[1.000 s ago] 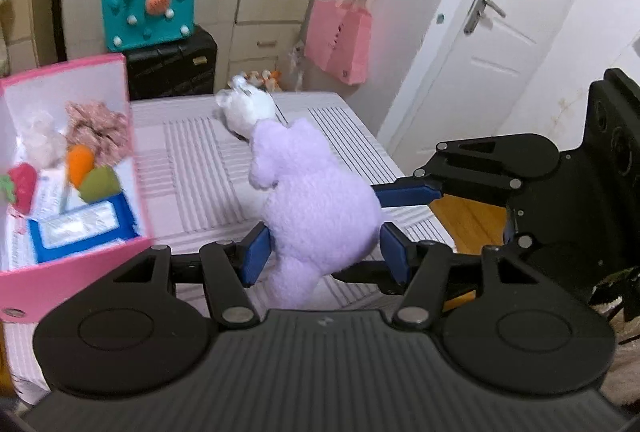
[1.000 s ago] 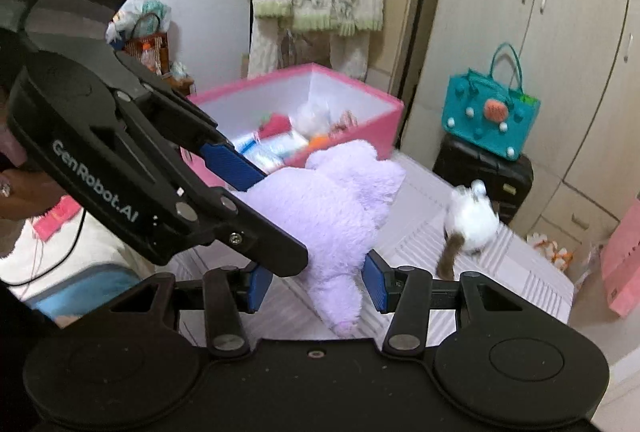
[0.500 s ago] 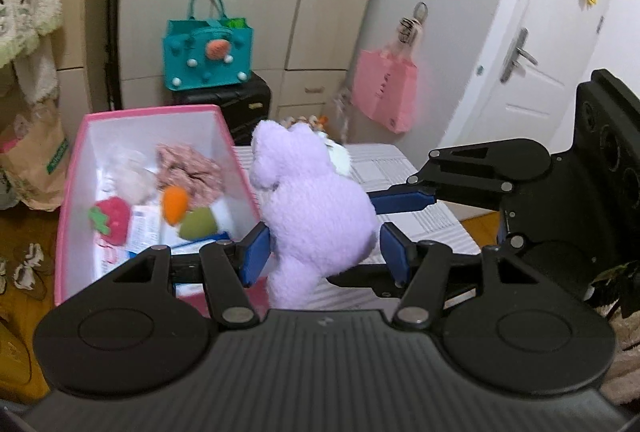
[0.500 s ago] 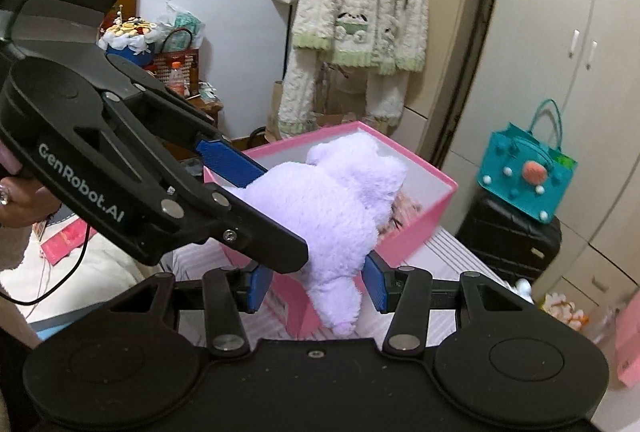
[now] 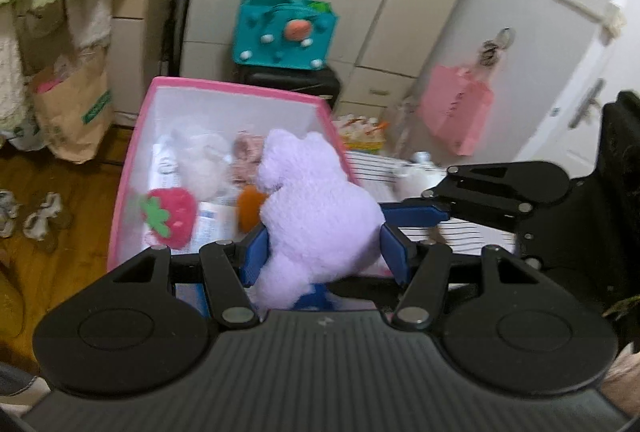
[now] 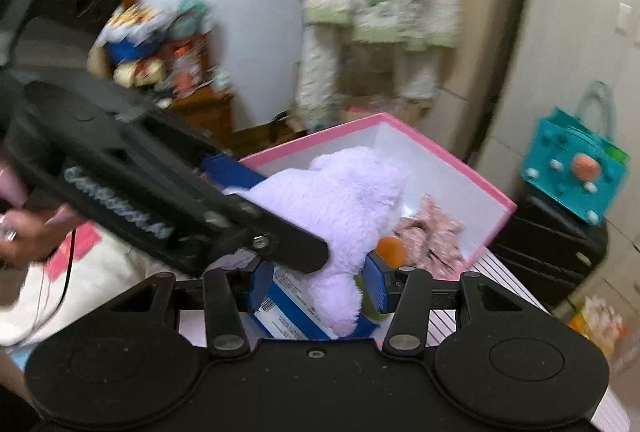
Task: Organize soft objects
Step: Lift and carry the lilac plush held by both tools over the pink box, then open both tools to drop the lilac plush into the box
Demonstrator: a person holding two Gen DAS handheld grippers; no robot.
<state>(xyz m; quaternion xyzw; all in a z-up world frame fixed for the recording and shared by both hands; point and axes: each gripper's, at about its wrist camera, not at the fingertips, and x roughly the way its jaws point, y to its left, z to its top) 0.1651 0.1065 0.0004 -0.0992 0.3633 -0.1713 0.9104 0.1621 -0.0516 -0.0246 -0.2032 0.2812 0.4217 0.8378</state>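
Observation:
A lilac plush toy (image 5: pixel 316 207) is held between both grippers above the open pink box (image 5: pixel 240 87). My left gripper (image 5: pixel 324 252) is shut on its body. My right gripper (image 6: pixel 316 284) is shut on the same lilac plush toy (image 6: pixel 332 199) from the other side; it also shows in the left wrist view (image 5: pixel 432 211). The pink box (image 6: pixel 460 167) holds a strawberry plush (image 5: pixel 172 216), an orange plush (image 6: pixel 392 250), a pink scrunchie (image 6: pixel 428 232), a white fluffy toy (image 5: pixel 200 163) and a blue packet (image 6: pixel 288 308).
A striped table top (image 5: pixel 400 167) lies right of the box, with a small white plush (image 5: pixel 412 179) on it. A teal bag (image 5: pixel 286 31) sits on a black case behind. A pink bag (image 5: pixel 456 107) hangs on the cupboard. Wooden floor (image 5: pixel 52 199) lies left.
Both grippers have carried the lilac plush from over the striped table to above the pink box and tilted downward, so the box now sits directly under the toy.

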